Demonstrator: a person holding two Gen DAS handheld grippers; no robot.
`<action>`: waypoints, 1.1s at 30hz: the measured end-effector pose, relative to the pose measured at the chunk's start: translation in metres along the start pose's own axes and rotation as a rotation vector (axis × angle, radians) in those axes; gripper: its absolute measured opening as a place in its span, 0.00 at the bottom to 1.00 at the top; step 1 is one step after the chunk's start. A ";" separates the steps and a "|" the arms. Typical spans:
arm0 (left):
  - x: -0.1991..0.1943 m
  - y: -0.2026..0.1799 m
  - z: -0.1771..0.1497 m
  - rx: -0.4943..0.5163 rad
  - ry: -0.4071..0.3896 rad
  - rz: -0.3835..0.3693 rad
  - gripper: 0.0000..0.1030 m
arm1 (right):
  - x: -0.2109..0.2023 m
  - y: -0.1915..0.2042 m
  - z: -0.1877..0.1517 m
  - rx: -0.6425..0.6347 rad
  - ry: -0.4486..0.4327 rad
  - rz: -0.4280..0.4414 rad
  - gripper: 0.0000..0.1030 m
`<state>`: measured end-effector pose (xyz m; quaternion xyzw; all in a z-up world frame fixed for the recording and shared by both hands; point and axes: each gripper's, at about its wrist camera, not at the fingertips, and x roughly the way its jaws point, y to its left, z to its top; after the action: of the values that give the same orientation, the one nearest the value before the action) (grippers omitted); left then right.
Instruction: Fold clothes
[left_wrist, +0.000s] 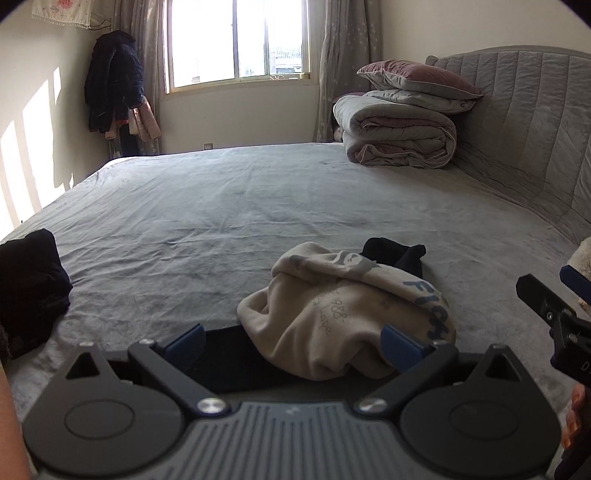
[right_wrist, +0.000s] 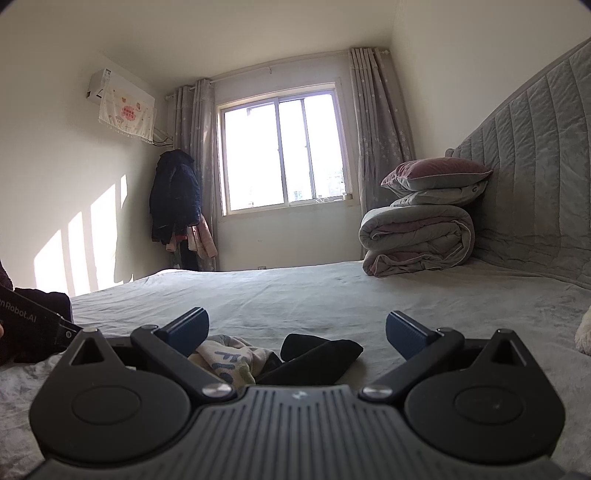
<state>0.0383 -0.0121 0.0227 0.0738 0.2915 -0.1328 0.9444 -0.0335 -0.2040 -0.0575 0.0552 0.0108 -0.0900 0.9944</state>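
A crumpled cream sweatshirt (left_wrist: 343, 314) with blue lettering lies on the grey bed sheet (left_wrist: 258, 206), over a dark garment (left_wrist: 395, 254). My left gripper (left_wrist: 295, 341) is open, low over the near edge of the sweatshirt, its fingers on either side of it and holding nothing. In the right wrist view the cream sweatshirt (right_wrist: 225, 356) and the dark garment (right_wrist: 317, 354) lie just ahead of my right gripper (right_wrist: 297, 328), which is open and empty. The right gripper (left_wrist: 554, 314) also shows at the right edge of the left wrist view.
A black pile of clothes (left_wrist: 29, 288) sits at the left bed edge. Folded quilts and pillows (left_wrist: 402, 122) are stacked at the padded headboard (left_wrist: 535, 122). Jackets (left_wrist: 114, 81) hang in the corner beside the window (left_wrist: 236, 40). A fluffy white thing (left_wrist: 581, 258) lies at right.
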 end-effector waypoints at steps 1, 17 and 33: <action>0.002 -0.001 0.001 0.011 0.018 0.014 0.98 | 0.001 0.000 0.000 -0.003 0.003 -0.003 1.00; 0.024 -0.009 -0.006 0.025 0.127 0.089 0.96 | 0.039 0.022 0.006 -0.001 0.425 0.023 1.00; 0.036 -0.014 -0.015 0.011 0.154 0.107 0.98 | 0.047 0.021 0.013 -0.027 0.510 0.023 1.00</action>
<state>0.0548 -0.0295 -0.0106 0.1046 0.3582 -0.0780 0.9245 0.0167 -0.1937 -0.0438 0.0629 0.2621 -0.0616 0.9610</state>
